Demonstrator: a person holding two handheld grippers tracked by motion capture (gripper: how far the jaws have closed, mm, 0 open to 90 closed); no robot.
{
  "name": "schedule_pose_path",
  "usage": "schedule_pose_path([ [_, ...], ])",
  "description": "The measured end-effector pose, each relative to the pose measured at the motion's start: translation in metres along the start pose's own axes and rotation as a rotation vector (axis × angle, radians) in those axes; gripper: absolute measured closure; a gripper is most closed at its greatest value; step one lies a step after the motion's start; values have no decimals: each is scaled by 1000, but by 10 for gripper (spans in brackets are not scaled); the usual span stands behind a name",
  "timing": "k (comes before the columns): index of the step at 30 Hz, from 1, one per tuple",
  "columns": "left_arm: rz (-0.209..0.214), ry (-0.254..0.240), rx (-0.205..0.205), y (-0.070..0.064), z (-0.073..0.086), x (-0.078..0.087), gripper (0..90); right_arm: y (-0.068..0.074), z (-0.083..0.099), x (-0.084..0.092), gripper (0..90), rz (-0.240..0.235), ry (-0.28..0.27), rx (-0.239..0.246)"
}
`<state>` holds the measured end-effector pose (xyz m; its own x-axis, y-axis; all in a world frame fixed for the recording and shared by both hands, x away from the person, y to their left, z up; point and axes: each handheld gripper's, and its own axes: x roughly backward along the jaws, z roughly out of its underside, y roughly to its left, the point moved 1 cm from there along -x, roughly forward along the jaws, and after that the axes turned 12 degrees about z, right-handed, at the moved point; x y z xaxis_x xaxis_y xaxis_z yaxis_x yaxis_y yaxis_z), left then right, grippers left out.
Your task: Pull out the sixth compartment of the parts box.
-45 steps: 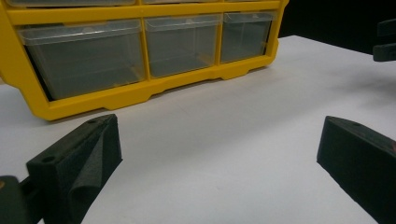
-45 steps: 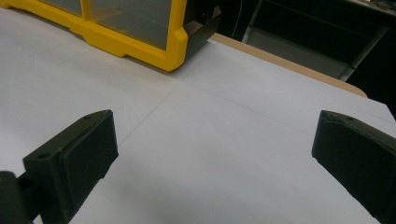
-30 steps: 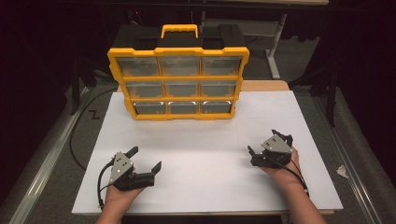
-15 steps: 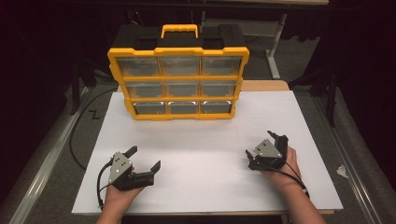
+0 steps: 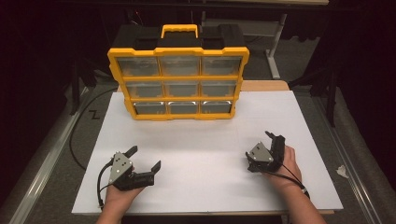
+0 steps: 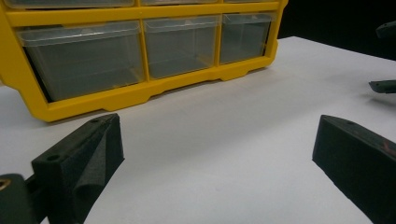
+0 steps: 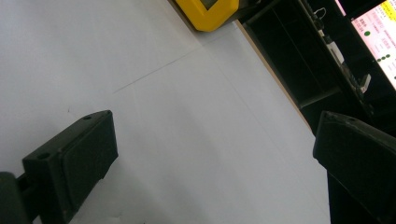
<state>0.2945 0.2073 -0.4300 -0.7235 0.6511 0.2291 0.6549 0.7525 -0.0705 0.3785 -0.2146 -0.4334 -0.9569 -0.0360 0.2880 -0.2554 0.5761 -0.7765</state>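
Note:
A yellow organiser (image 5: 179, 84) with a black top handle and nine clear drawers stands upright at the back middle of the white table (image 5: 196, 140). My left gripper (image 5: 144, 157) rests near the front left, open, with nothing between its jaws. In the left gripper view the organiser's bottom drawer row (image 6: 140, 60) lies ahead of that open gripper (image 6: 219, 154). My right gripper (image 5: 273, 140) sits at the front right, rolled onto its side and open. The right gripper view has its own gripper (image 7: 215, 154) over bare white table, with a corner of the organiser (image 7: 212, 11) at the top.
A black cable (image 5: 77, 135) curves over the grey floor left of the table. A wooden board edge (image 5: 264, 86) shows behind the organiser's right side. A lit screen (image 7: 378, 37) stands beyond the table's far right edge. The other gripper's jaw tips (image 6: 385, 86) show at the right.
The right gripper has shifted slightly left and toward the front edge while rolling a little. The left gripper and the organiser have stayed put.

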Motion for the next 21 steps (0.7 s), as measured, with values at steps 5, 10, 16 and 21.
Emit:
schedule_pose_path([
  [5,-1,-2,-1,0,0,0,26,2,-2,1,14,17,-4,48],
  [10,-1,-5,-1,0,0,0,26,3,-3,3,14,35,-2,113],
  [16,0,-6,-2,0,0,0,26,6,-6,5,13,65,-11,176],
  [21,0,-7,-2,0,0,0,26,8,-9,8,14,84,-20,221],
])
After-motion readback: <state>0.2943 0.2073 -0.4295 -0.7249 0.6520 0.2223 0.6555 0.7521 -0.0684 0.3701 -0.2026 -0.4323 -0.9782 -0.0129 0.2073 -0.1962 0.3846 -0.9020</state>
